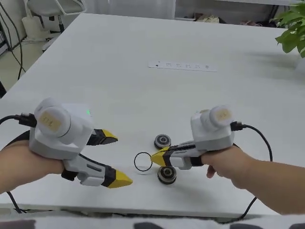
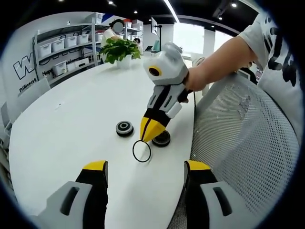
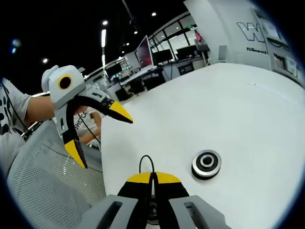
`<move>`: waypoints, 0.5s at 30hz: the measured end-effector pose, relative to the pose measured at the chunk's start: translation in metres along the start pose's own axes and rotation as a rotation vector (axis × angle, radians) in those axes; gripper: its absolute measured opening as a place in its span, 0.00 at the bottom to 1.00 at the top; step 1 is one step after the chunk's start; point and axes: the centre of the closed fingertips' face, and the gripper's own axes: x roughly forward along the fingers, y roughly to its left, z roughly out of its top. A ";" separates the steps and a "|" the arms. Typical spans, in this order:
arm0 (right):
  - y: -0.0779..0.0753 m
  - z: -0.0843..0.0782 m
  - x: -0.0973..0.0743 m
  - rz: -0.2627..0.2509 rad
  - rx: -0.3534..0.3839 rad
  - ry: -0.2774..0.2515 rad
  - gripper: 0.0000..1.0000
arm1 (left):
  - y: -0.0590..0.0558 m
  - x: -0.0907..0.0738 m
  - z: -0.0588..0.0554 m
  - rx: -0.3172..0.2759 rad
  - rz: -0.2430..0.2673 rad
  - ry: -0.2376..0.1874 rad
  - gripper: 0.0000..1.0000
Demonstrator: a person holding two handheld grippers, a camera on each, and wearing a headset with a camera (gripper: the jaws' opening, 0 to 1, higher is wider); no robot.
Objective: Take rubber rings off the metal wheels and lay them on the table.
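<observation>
LIFTED CLEAR: A thin black rubber ring (image 1: 143,161), off its wheel, is pinched at one edge by the right hand-held gripper (image 1: 155,157). Its yellow-tipped jaws are closed on the ring, low over the white worktop (image 1: 157,86) near the front edge. Whether the ring already touches the surface cannot be told. Gripping the edge rather than spanning the loop looks chosen so that the ring can be laid down flat.

Two metal wheels flank the jaws. The far wheel (image 1: 162,141) sits just beyond them, and the near wheel (image 1: 167,174) lies close beside the gripper's nose. The left hand-held gripper (image 1: 115,158) hovers apart to the left with its jaws spread wide and holding nothing, apparently ready to steady a wheel for the next pull.

The right gripper view shows the loop rising from between the closed tips, which confirms a pinch the head view leaves in doubt. The left gripper view gives the side-on angle: the ring hangs from the tip and the near wheel is partly hidden behind it. That view also takes in a grey mesh chair back (image 2: 238,133) and a potted plant (image 2: 119,47) at the far end of the worktop.
</observation>
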 end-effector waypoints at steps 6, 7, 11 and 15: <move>-0.006 0.001 0.000 -0.030 -0.011 -0.004 0.00 | 0.001 0.000 -0.002 -0.004 0.003 0.003 0.63; -0.007 0.001 -0.001 -0.035 -0.015 -0.004 0.00 | 0.001 -0.001 -0.002 -0.004 0.002 0.004 0.63; -0.009 0.001 -0.002 -0.047 -0.025 -0.006 0.02 | 0.002 -0.001 -0.002 -0.002 0.003 0.005 0.63; -0.011 0.002 -0.003 -0.054 -0.030 -0.008 0.05 | 0.003 -0.001 -0.001 -0.003 0.005 0.006 0.63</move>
